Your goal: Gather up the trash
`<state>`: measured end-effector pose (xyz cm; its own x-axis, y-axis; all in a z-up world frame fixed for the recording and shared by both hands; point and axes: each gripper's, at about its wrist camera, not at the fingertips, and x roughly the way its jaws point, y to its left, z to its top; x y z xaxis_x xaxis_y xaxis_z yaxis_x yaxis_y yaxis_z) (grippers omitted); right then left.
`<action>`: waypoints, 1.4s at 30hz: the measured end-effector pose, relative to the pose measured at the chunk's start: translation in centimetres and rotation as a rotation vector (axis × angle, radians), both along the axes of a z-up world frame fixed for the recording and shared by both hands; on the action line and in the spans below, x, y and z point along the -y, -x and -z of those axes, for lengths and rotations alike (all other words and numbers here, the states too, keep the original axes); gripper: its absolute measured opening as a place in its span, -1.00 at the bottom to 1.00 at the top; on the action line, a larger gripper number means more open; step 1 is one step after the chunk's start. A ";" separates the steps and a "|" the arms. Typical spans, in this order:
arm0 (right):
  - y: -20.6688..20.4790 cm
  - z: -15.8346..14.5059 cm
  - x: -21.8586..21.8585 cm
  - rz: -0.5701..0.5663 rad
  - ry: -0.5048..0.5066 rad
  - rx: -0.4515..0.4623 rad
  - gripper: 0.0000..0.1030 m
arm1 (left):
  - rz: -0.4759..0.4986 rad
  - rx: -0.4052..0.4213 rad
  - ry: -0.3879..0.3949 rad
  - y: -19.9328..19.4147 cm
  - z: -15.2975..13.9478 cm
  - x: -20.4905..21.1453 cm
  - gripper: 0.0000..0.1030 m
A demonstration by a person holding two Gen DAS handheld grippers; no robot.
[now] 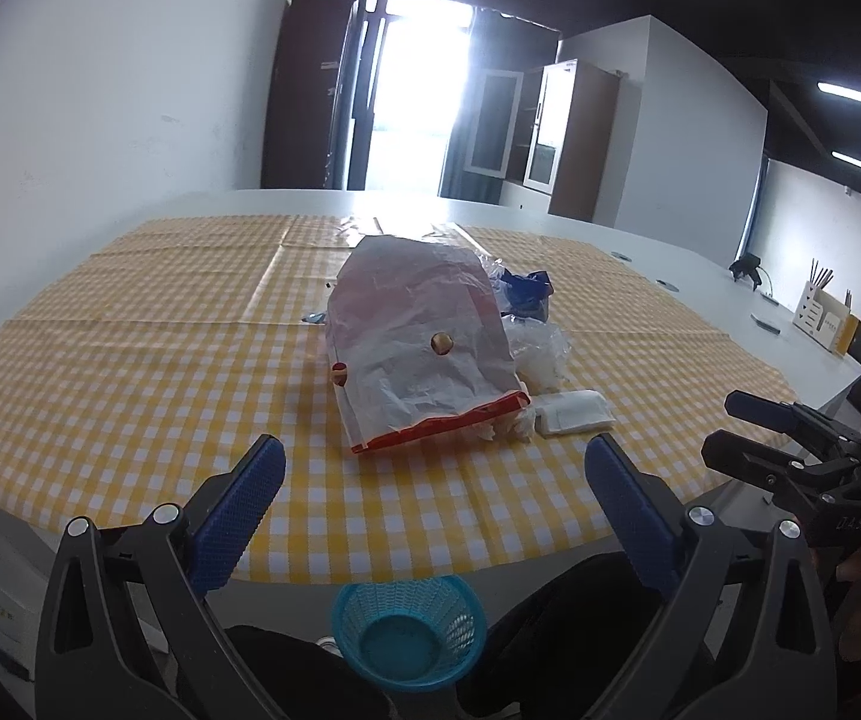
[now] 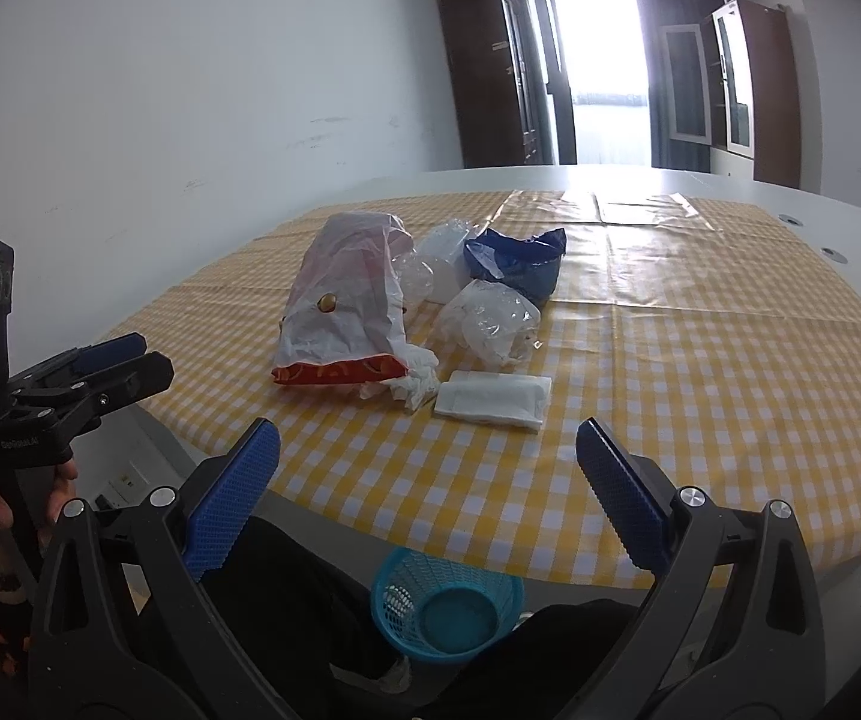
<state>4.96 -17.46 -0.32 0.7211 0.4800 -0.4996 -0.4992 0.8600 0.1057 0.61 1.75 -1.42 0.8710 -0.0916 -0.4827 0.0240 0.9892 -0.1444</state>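
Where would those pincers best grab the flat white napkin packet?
By the near long edge of the white napkin packet, coming from the person's side with the right gripper. It lies flat on the checked tablecloth, so only its thin edges offer purchase, and crumpled tissue crowds its left end.

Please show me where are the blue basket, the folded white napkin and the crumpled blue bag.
blue basket (image 2: pixel 445 612), right wrist view, on its inner floor.
folded white napkin (image 2: pixel 493 401), right wrist view, on its flat top face.
crumpled blue bag (image 2: pixel 517 267), right wrist view, on its front side.

Office/mtg rm: conference table (image 1: pixel 640 228), cabinets (image 1: pixel 556 132), desk organizer (image 1: pixel 820 315).
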 end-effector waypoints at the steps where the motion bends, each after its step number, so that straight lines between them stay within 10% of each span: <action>1: 0.0 0.0 -0.1 -0.001 0.003 -0.001 0.84 | -0.001 0.003 0.003 0.0 0.0 0.0 0.89; 42: -0.9 1.3 -0.1 0.006 0.033 -0.036 0.83 | -0.037 -0.030 0.035 -0.9 0.8 -1.4 0.89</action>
